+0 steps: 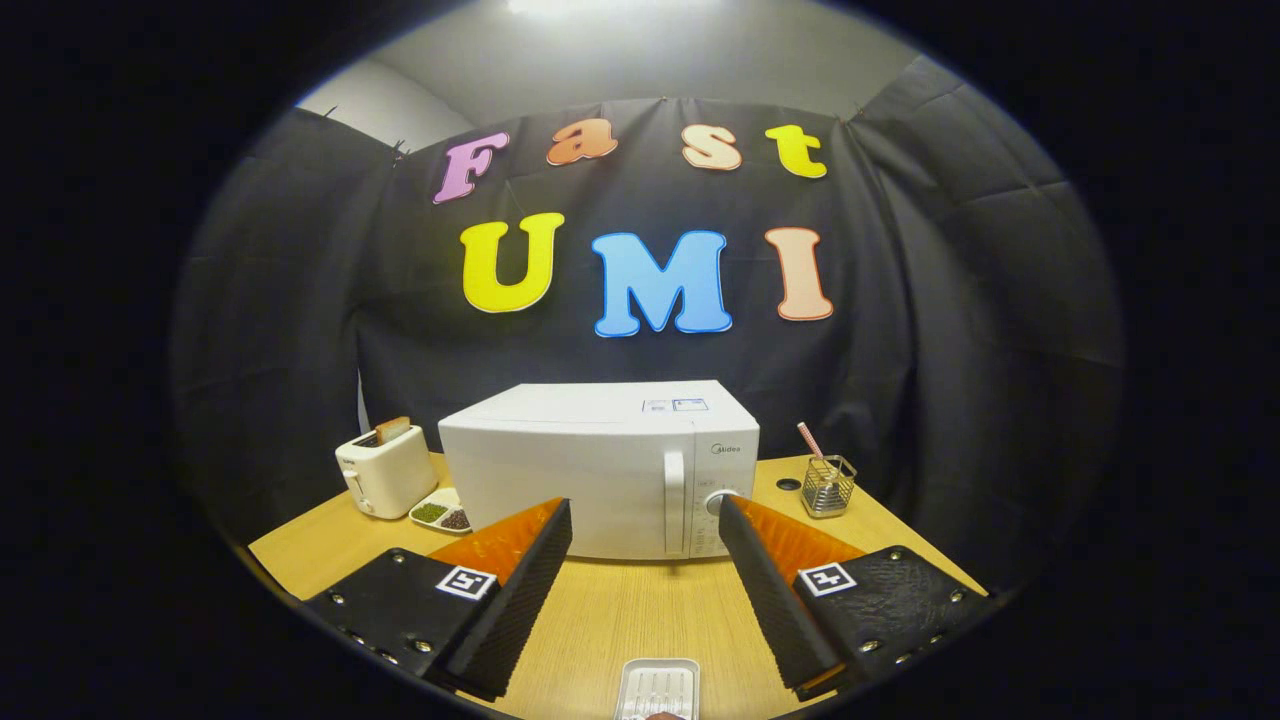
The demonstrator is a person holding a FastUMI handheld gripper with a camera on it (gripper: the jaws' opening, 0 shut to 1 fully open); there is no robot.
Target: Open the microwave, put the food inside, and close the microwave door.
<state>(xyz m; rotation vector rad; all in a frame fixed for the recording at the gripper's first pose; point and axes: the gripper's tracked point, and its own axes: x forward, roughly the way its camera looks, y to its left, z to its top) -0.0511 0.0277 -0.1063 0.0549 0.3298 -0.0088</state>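
A white microwave [600, 470] stands on the wooden table [620, 610] just beyond my fingers, its door shut. The vertical door handle [674, 500] and a round knob [718, 502] sit on its right side. My gripper [645, 515] is open, with nothing between its fingers, which frame the microwave's lower front. A small white tray [657, 688] lies on the table below and between the fingers, close to me; something reddish peeks at its near end, too cut off to identify.
A white toaster [385, 470] holding a slice of bread stands left of the microwave. A divided dish [440, 512] with green and dark contents lies beside it. A wire basket [828, 484] with a striped straw stands to the right.
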